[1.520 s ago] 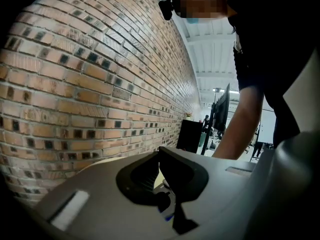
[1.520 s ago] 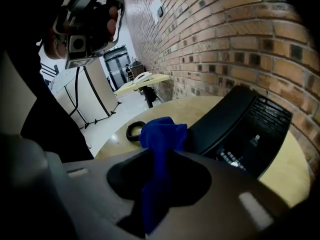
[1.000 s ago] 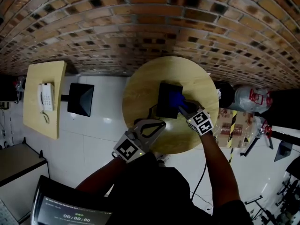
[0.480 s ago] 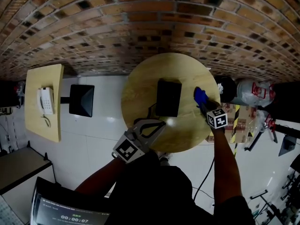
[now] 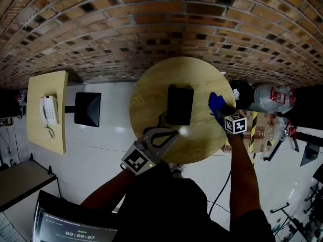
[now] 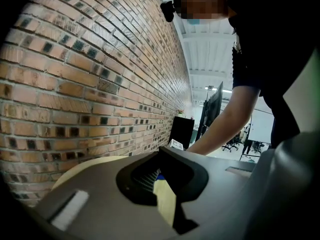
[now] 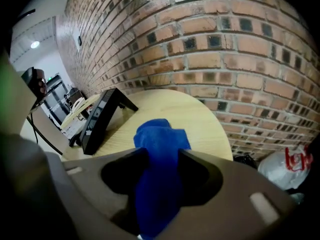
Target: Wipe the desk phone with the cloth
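Plainly, the right gripper's point(image 5: 220, 112) jaws are opening with the blue cloth point(image 7: 160, 139) bunched between them at the round worktop's point(image 5: 151, 95) right rim. Released there, it may slide off. The left gripper's point(image 5: 174, 132) jaws meet, empty. Only the right gripper view shows the mid-worktop desk phone point(image 5: 180, 105) tilted on its stand.

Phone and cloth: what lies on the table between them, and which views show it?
Only bare tabletop lies between the phone and the cloth; the head view and the right gripper view both show it.
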Motion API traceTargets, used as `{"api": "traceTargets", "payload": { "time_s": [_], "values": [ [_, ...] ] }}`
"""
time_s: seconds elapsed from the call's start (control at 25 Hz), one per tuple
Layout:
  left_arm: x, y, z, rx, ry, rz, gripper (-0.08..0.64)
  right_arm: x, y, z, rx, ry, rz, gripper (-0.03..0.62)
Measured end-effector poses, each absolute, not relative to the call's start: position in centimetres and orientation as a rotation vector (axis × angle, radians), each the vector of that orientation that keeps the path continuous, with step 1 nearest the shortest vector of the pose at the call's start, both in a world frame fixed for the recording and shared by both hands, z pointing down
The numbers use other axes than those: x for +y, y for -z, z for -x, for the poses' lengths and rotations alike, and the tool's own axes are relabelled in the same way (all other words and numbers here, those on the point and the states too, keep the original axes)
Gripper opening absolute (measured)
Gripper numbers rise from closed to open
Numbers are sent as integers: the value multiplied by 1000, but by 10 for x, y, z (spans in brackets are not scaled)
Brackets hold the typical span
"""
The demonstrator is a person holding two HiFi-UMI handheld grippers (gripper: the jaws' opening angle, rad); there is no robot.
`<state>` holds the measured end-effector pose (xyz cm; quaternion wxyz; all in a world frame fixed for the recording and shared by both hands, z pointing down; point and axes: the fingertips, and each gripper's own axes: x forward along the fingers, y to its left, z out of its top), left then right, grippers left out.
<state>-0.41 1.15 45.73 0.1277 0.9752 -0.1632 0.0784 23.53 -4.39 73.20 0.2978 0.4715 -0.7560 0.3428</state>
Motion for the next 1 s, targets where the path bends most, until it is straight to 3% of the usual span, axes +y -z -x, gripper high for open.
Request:
{"api": "traceTargets", "payload": {
  "time_s": [0.28, 0.56, 1.0],
  "values": [
    [20, -439, -2, -491, -208, -2854, 0, -64, -608, -222, -2255, -610, -1349, 192],
    [39, -405, -9, -521, -158, -2916, 0, -17, -476, -135, -2600, -367, -1244, 192],
    [114, -377, -13, -550, -150, -2986, 0, 102, -403, -59, -2810, -309, -1108, 150]
  ]
}}
